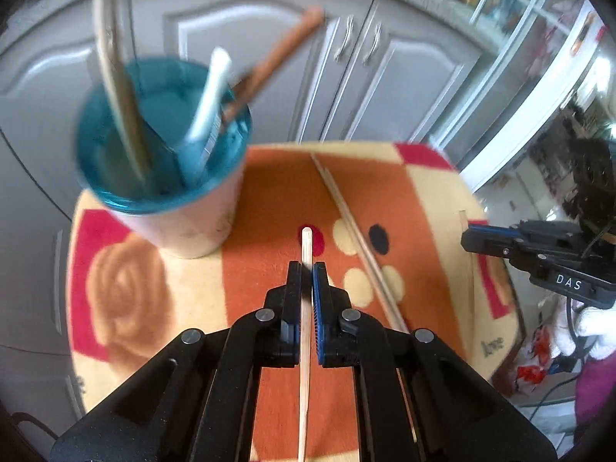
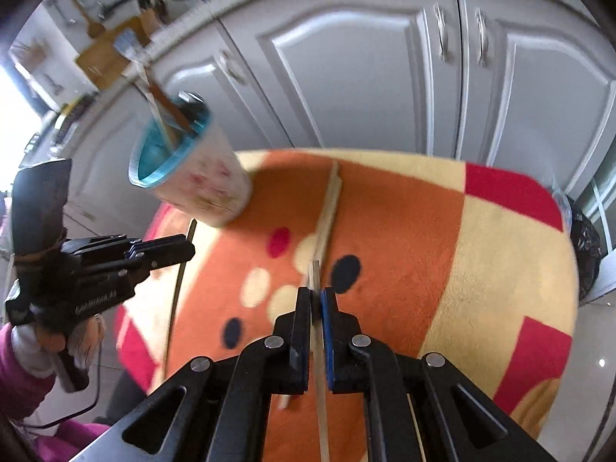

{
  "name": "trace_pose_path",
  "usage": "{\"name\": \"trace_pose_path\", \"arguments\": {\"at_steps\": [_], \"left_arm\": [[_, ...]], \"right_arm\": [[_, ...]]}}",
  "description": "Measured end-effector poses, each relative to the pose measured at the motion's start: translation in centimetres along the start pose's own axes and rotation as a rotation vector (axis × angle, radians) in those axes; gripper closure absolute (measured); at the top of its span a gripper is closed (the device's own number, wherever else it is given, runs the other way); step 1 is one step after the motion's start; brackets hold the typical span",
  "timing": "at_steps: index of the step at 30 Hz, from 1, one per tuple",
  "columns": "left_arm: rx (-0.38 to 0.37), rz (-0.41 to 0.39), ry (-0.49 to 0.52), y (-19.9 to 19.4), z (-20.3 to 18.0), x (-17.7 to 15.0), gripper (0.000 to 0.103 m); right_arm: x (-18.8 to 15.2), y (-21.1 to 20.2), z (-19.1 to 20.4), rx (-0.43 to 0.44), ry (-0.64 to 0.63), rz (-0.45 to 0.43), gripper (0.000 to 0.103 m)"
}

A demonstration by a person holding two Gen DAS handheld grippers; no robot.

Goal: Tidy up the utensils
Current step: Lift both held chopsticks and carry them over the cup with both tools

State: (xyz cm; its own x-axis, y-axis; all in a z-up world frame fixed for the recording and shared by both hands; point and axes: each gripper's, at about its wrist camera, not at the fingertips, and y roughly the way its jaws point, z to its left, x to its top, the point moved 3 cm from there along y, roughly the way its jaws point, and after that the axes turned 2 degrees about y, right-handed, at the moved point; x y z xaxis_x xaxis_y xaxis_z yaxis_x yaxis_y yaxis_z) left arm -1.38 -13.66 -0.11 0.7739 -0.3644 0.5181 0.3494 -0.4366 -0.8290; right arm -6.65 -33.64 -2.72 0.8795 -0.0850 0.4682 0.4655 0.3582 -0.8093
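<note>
A cup (image 1: 184, 208) with a teal inside stands on the patterned cloth at the left and holds several utensils: wooden sticks, a white handle and a brown handle. It also shows in the right wrist view (image 2: 200, 181). My left gripper (image 1: 307, 269) is shut on a light wooden chopstick (image 1: 306, 331) above the cloth, right of the cup. My right gripper (image 2: 315, 294) is shut on another wooden chopstick (image 2: 319, 365). A pair of chopsticks (image 1: 354, 231) lies on the cloth; it shows in the right wrist view too (image 2: 327, 211).
The small round table is covered by an orange, cream and red cloth (image 1: 269, 192). Grey cabinet doors (image 2: 365, 57) stand close behind it. My right gripper shows at the right edge of the left wrist view (image 1: 467, 240).
</note>
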Motion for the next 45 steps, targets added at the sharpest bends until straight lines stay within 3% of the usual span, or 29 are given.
{"name": "trace_pose_path", "arguments": {"at_steps": [10,22,35,40,45], "left_arm": [[-0.012,-0.130,0.021,-8.3,-0.5,-0.4,0.099],[0.011,-0.260,-0.009,-15.8,1.4,2.2,0.099],[0.117,-0.458,-0.060,-23.0,5.4,10.0,0.099],[0.177,-0.485,-0.061,-22.6,7.0,12.2,0.099],[0.211,-0.455,-0.084,-19.6,8.8,13.1,0.099]], "right_arm": [[-1.1,-7.0,3.5,0.057,-0.075,-0.110,0.098],[-0.2,-11.1,7.6,0.080,-0.162,-0.189,0.098],[9.3,-15.2,16.0,0.165,-0.305,-0.335,0.098],[13.8,-15.5,18.8,0.145,-0.344,-0.385,0.098],[17.0,-12.5,20.1,0.115,-0.346,-0.377,0.098]]}}
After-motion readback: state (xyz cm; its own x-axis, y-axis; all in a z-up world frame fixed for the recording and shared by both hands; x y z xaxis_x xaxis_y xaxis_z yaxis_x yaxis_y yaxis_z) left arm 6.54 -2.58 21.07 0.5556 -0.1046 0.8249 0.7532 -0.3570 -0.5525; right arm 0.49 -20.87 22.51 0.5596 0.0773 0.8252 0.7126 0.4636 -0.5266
